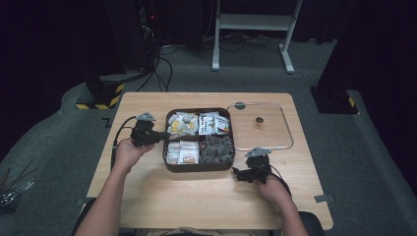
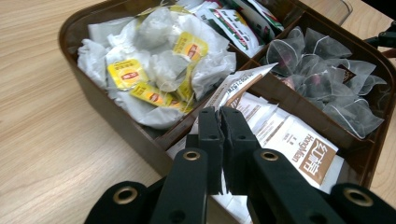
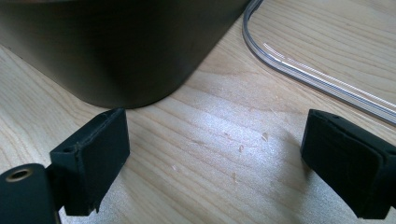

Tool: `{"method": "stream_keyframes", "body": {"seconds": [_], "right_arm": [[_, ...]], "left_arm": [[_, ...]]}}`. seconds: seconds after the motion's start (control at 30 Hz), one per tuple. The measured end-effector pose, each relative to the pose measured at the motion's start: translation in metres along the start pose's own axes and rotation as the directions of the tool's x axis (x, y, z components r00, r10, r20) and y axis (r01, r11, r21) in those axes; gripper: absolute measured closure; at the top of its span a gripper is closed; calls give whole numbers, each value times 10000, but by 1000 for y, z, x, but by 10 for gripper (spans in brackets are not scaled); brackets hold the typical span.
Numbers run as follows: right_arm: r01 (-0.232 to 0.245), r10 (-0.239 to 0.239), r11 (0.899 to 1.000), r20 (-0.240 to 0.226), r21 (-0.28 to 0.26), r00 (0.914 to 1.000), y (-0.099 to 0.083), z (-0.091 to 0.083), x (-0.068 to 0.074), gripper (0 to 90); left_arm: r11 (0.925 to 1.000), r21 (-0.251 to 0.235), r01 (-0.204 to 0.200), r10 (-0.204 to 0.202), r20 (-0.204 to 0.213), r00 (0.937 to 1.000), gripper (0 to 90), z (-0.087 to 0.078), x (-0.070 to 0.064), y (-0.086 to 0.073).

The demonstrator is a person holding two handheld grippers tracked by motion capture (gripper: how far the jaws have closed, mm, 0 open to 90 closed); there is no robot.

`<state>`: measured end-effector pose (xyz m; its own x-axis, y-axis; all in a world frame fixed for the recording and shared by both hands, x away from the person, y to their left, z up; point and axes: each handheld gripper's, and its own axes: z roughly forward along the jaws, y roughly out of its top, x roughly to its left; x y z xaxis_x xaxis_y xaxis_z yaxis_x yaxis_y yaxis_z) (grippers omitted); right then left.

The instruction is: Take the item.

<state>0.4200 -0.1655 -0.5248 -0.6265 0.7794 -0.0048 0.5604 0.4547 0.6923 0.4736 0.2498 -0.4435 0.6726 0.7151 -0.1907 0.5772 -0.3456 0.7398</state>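
Left gripper (image 2: 223, 122) (jaws together) — over white sachet (image 2: 243, 86) in box (image 2: 116, 121).

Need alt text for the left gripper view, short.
The left hand-held gripper is shut on a white paper sachet over the near compartment of a brown divided box on a wooden table. Other compartments hold yellow-tagged tea bags and pyramid mesh tea bags.

Brown box (image 2: 116, 122), yellow-tagged white teabags (image 2: 154, 70), black tongs (image 2: 223, 122).
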Motion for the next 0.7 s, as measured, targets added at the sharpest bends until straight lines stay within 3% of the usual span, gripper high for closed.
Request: {"method": "stream_keyframes", "body": {"seconds": [0.7], "right_arm": [[98,-98,10000,-44,-16,9999,1,2,-1,78]], "left_arm": [[9985,-263,487,-498,-439,9978,873,-31,19,-11]]}}
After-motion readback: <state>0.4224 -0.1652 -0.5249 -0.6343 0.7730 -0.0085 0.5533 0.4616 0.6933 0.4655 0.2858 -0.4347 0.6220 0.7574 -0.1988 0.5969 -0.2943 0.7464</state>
